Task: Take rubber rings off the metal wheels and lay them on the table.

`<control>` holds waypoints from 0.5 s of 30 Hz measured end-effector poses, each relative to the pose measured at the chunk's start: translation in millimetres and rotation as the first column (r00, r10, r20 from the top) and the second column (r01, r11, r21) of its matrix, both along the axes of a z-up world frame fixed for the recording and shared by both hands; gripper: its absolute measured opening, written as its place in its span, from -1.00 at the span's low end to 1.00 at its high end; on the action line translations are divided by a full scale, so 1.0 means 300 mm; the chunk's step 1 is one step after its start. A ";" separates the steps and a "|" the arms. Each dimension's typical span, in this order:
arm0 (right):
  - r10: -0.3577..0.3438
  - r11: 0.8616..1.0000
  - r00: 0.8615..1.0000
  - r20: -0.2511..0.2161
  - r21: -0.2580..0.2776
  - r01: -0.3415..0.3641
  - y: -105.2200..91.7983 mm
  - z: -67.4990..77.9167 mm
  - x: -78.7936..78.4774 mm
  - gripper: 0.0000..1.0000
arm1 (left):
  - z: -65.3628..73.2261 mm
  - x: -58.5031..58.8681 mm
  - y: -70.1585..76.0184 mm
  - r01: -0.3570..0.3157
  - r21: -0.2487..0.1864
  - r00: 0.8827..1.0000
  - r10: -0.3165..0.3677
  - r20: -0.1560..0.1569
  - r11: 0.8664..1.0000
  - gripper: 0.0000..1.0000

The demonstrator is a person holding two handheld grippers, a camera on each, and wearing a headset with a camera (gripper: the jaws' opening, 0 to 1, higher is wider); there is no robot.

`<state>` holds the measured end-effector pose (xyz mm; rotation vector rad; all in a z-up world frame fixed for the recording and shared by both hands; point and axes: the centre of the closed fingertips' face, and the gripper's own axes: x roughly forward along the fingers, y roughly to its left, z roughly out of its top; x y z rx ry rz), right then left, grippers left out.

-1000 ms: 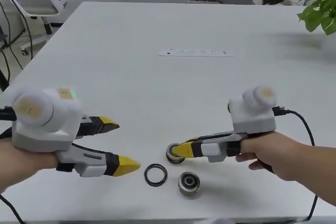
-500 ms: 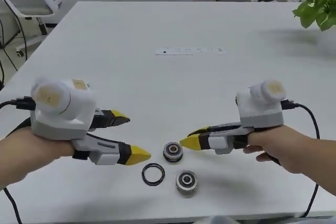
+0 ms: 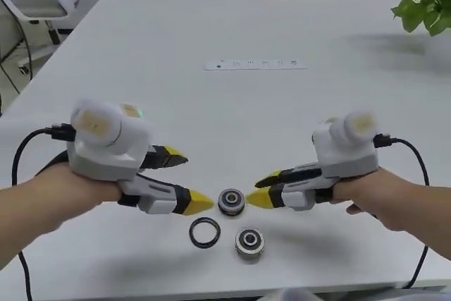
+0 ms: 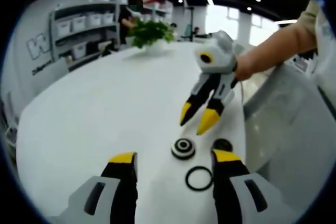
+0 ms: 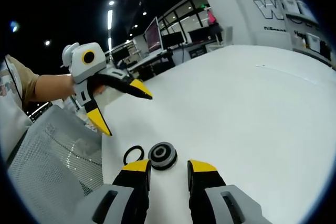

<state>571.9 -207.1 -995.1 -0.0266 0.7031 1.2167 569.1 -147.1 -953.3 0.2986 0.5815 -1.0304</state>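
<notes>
left gripper [image 3: 196,181], right gripper [image 3: 255,189] beside wheel [image 3: 231,201]

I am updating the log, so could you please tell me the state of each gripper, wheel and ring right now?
Left gripper: open wide, empty.
Right gripper: open a little, empty.
Far wheel: lying flat, dark rubber ring on its rim, untouched.
Near wheel: lying flat, rim looks bare.
Loose ring: off its wheel, lying flat.
</notes>
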 end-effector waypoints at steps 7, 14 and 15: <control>0.056 0.998 0.998 0.034 -0.041 -0.054 0.012 -0.033 -0.017 -0.56 | -0.032 0.007 -0.023 0.017 0.011 1.000 -0.017 -0.014 1.000 0.10; 0.091 0.994 0.994 0.059 -0.070 -0.087 0.021 -0.055 -0.025 -0.61 | -0.071 0.014 -0.042 0.037 0.029 0.999 -0.036 -0.035 0.999 0.01; 0.094 0.993 0.994 0.063 -0.072 -0.089 0.023 -0.056 -0.025 -0.62 | -0.075 0.012 -0.046 0.040 0.031 0.999 -0.039 -0.037 0.999 0.01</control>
